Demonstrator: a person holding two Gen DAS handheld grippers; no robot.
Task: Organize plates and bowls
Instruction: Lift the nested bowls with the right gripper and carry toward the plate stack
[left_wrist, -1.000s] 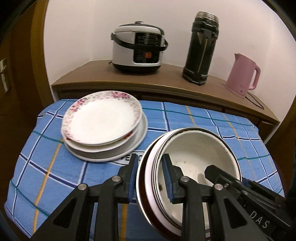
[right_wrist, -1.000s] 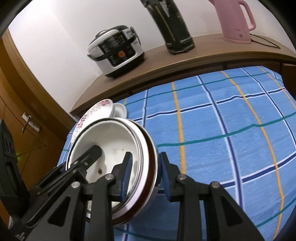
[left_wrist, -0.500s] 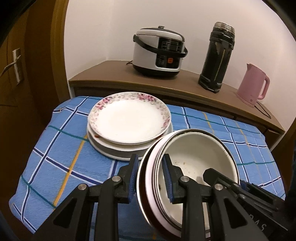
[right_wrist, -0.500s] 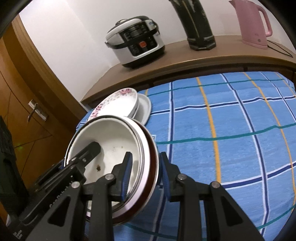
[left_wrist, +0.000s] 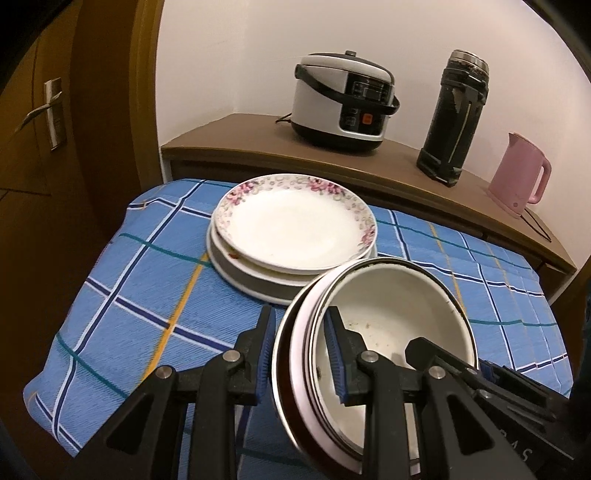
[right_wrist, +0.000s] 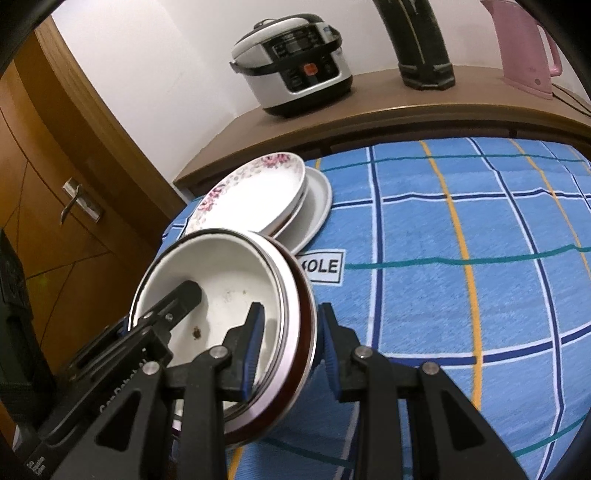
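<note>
1. The left gripper (left_wrist: 301, 350) is seen with its jaws narrowly parted around the left rim of a stack of nested bowls (left_wrist: 391, 325); one blue pad lies inside the top bowl and the other outside the dark outer bowl, and the rim is pinched between them.
2. The right gripper (right_wrist: 290, 345) is set the same way on the opposite rim of the same stack of nested bowls (right_wrist: 221, 280), one finger inside and one outside, closed onto the rim.
3. The stack is held tilted between the two grippers, above the near part of the table with a blue checked cloth (left_wrist: 147, 280); whether its base touches the cloth cannot be told.
4. A few small brown specks are seen inside the white top bowl; nothing else is in it.
5. Just beyond the bowls, toward the far left corner of the table, a pile of plates (left_wrist: 295, 229) is set, topped by one with a floral rim.
6. On the wooden sideboard (left_wrist: 240, 136) behind the table, a rice cooker (left_wrist: 343, 99), a dark flask (left_wrist: 454, 118) and a pink kettle (left_wrist: 521, 173) are lined up.
</note>
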